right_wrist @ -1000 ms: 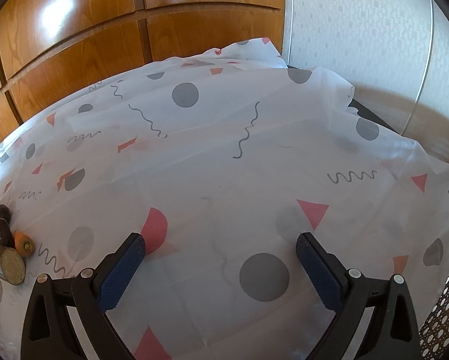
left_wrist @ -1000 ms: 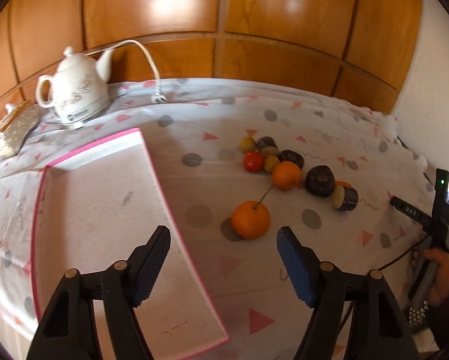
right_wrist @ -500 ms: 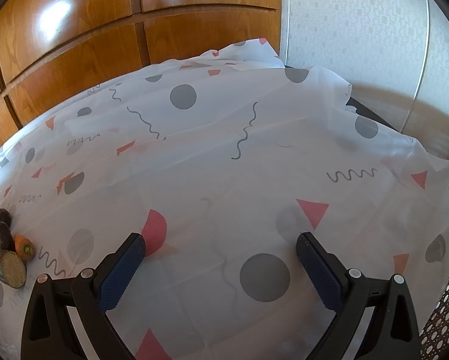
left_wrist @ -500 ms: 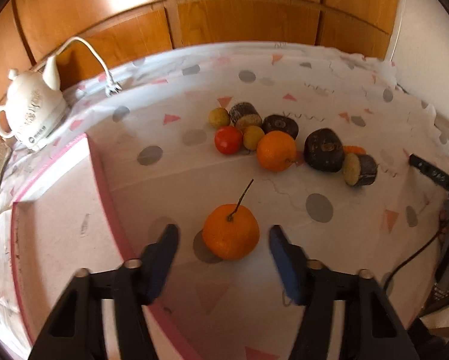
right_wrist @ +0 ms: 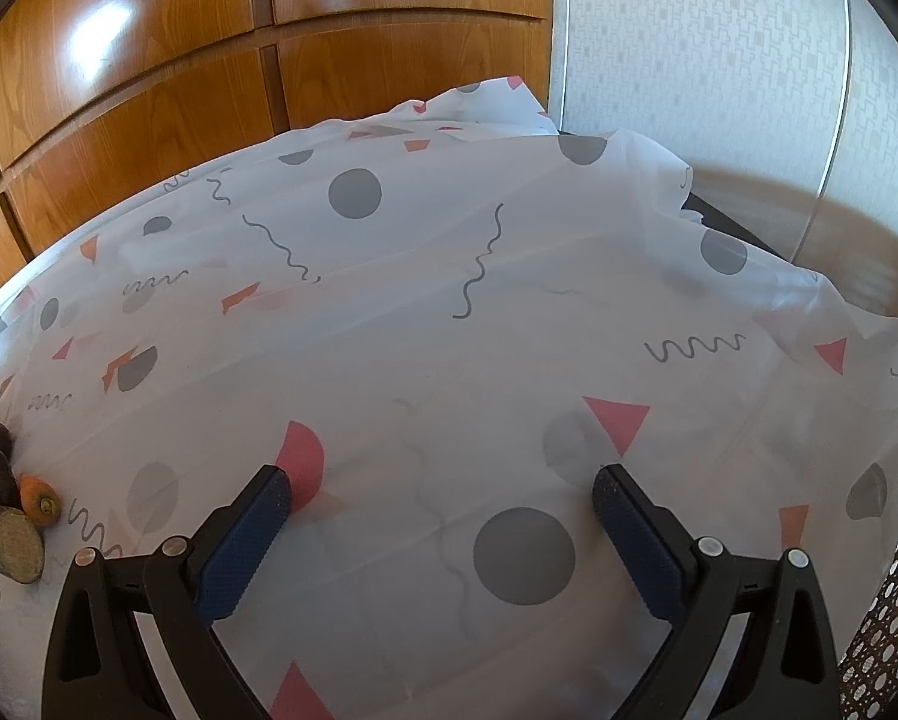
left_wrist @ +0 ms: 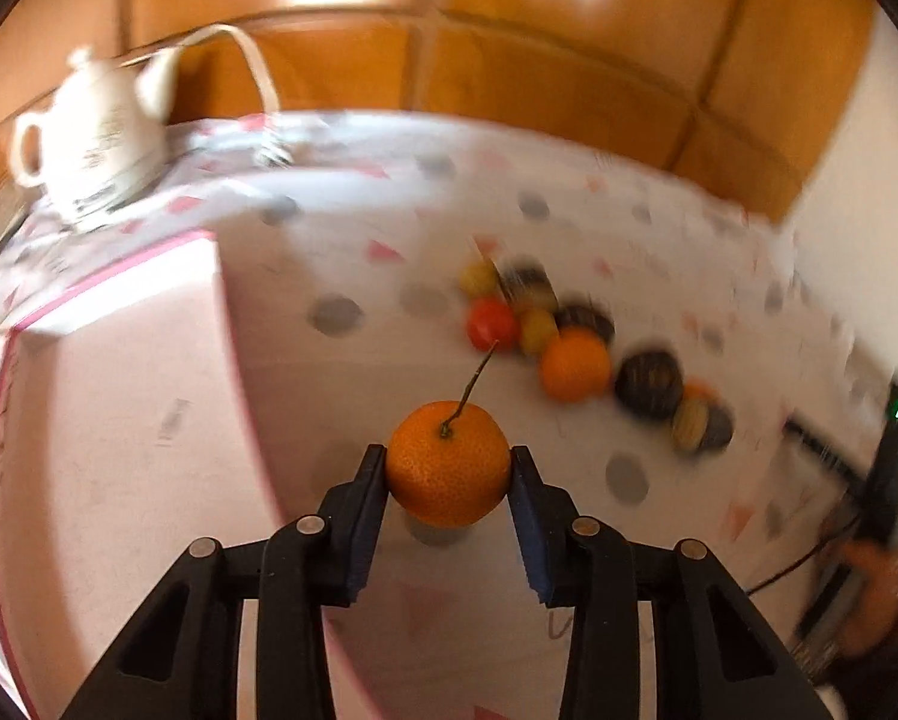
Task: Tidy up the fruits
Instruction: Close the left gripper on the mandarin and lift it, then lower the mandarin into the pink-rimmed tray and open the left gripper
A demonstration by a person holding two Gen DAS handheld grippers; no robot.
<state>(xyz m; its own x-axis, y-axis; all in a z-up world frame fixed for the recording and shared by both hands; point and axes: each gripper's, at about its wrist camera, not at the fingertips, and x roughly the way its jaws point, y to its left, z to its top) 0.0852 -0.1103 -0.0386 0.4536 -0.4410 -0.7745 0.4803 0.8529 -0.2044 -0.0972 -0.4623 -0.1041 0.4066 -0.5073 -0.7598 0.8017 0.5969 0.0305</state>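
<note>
Fruits are being sorted, and the pick-up step is under way: the left claw (left_wrist: 449, 468) has just been closing and its pads now press both sides of the stemmed orange (left_wrist: 448, 463), which sits low over the tabletop (left_wrist: 341, 396). Left of it lies the pink-edged tray (left_wrist: 119, 408); a lift and a carry leftward into it looks like the next move. Further right, the remaining fruit pile (left_wrist: 569, 348) waits on the cloth. Rightmost, the right claw (right_wrist: 443, 495) hangs wide apart and holds nothing.
</note>
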